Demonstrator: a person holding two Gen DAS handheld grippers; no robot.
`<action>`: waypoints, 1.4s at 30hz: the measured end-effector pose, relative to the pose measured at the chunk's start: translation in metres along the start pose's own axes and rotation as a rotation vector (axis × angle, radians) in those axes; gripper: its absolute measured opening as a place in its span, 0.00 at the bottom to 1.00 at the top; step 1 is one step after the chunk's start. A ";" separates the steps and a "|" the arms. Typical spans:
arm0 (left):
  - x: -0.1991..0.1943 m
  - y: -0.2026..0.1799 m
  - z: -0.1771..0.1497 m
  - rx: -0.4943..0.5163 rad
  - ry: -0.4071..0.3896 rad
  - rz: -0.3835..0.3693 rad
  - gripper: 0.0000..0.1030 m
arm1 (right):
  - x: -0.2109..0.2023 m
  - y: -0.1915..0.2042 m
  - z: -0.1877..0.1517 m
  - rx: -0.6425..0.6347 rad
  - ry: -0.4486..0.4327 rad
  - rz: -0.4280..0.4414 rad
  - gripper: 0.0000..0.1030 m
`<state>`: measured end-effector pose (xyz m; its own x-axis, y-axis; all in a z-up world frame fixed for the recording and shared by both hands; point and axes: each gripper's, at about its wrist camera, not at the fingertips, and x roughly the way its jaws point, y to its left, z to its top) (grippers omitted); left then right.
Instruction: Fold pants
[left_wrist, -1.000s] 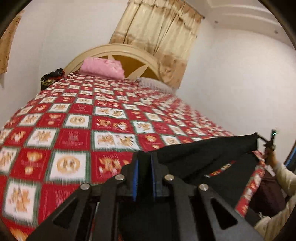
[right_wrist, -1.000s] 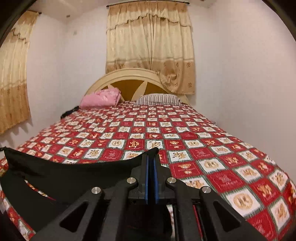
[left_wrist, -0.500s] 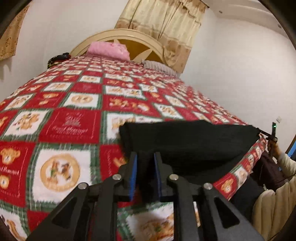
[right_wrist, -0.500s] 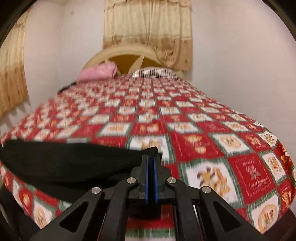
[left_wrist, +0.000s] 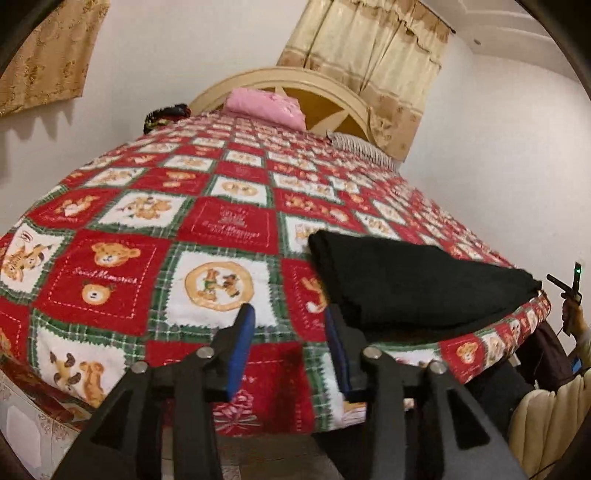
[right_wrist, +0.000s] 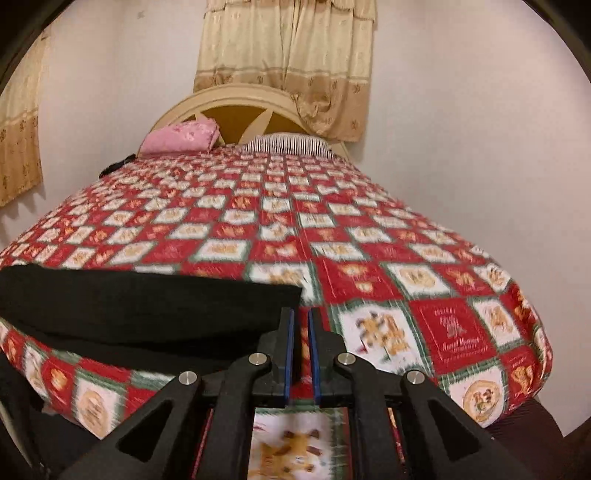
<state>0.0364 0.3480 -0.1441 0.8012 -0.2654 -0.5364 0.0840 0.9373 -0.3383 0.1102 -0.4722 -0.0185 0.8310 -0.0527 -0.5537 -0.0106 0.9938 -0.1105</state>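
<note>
The black pants (left_wrist: 413, 284) lie folded along the foot edge of the bed, resting on the red patchwork bedspread (left_wrist: 221, 229). In the left wrist view my left gripper (left_wrist: 290, 314) is open and empty, just off the pants' left end. In the right wrist view the pants (right_wrist: 140, 306) lie to the left, and my right gripper (right_wrist: 301, 314) stands slightly open and empty, just off their right corner. The other gripper and the person's hand (left_wrist: 570, 295) show at the far right of the left wrist view.
A pink pillow (right_wrist: 181, 138) and a striped pillow (right_wrist: 288, 142) lie at the cream headboard (right_wrist: 243, 110). A dark object (left_wrist: 164, 114) sits at the bed's far left corner. Walls flank both sides of the bed, and beige curtains (right_wrist: 288, 66) hang behind it.
Both grippers lowered the pants onto the bed, then let go. The left jaws opened wide, the right jaws parted a little, and both pulled back from the cloth.
</note>
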 end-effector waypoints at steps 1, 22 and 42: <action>0.000 -0.005 0.002 0.003 -0.010 -0.005 0.45 | -0.001 0.009 0.006 -0.008 -0.007 0.012 0.08; 0.062 -0.084 -0.004 0.122 0.054 0.012 0.53 | 0.037 0.424 -0.005 -0.584 0.110 0.741 0.08; 0.065 -0.080 -0.003 0.051 0.035 -0.041 0.55 | 0.031 0.482 -0.026 -0.761 0.135 0.799 0.38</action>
<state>0.0799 0.2554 -0.1540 0.7752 -0.3102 -0.5502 0.1468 0.9357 -0.3207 0.1163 0.0029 -0.1108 0.3661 0.5193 -0.7722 -0.8929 0.4298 -0.1343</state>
